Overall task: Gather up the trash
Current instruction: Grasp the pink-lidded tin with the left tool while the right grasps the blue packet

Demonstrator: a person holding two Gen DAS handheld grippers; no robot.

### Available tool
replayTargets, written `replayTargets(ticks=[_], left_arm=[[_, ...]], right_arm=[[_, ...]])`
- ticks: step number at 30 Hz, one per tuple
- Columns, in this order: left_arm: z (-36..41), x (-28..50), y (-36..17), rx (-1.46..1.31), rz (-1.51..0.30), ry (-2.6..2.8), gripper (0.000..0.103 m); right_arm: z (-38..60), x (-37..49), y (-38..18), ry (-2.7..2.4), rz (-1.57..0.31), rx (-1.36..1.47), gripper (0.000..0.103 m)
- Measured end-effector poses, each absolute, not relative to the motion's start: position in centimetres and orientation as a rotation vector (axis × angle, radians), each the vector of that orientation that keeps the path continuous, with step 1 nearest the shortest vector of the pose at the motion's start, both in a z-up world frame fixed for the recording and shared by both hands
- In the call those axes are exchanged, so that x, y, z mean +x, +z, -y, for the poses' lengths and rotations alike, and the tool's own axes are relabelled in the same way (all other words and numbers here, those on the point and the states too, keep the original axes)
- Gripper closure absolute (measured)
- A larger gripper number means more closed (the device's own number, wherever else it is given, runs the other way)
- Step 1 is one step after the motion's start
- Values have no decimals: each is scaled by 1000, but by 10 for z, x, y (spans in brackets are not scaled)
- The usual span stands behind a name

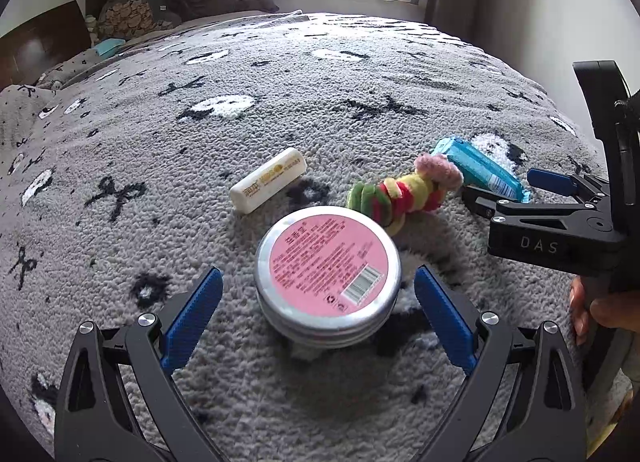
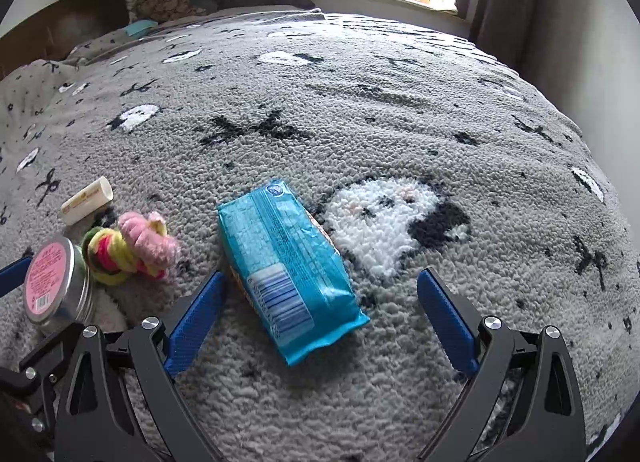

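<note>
On the blanket [image 1: 320, 110]: 1 tin [image 1: 328, 274], 1 packet [image 2: 286, 270], 2 grippers, left gripper [image 1: 318, 298] and right gripper [image 2: 322, 300], gaping, empty.

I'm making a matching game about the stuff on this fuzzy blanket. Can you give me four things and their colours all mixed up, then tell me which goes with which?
Things:
1. round tin's label
2. snack packet
3. small stick-shaped tube
4. left gripper's finger pads

Colours:
A. white with gold print
B. dark blue
C. pink
D. light blue

Pairs: 1-C, 2-D, 3-A, 4-B
</note>
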State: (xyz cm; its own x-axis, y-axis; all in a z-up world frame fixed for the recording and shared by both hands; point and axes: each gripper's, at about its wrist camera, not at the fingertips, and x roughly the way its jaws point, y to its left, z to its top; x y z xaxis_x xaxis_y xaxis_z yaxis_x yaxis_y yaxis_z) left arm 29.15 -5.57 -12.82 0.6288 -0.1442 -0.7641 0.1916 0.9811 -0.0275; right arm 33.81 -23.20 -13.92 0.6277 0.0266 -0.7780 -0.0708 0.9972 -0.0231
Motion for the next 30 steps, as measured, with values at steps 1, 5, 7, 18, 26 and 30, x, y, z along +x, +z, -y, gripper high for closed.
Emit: replayTargets(ticks=[1, 5, 7, 18, 26, 30], left_arm=[[57, 295, -130, 61, -877, -185, 12], [61, 303, -137, 67, -908, -180, 19], [62, 305, -137, 71, -907, -182, 27], [48, 280, -131, 47, -897, -212, 36], [32, 227, -99, 66, -825, -195, 36], [26, 188, -82, 71, -782, -192, 36]], right_arm=[[233, 341, -140, 62, -893, -42, 8], [235, 342, -143, 110, -897, -15, 24], [231, 338, -141, 135, -887, -24, 42], [220, 300, -128, 129, -869, -133, 57], [241, 231, -106, 121, -790, -125, 57], [249, 179, -86, 114, -713, -119, 57]])
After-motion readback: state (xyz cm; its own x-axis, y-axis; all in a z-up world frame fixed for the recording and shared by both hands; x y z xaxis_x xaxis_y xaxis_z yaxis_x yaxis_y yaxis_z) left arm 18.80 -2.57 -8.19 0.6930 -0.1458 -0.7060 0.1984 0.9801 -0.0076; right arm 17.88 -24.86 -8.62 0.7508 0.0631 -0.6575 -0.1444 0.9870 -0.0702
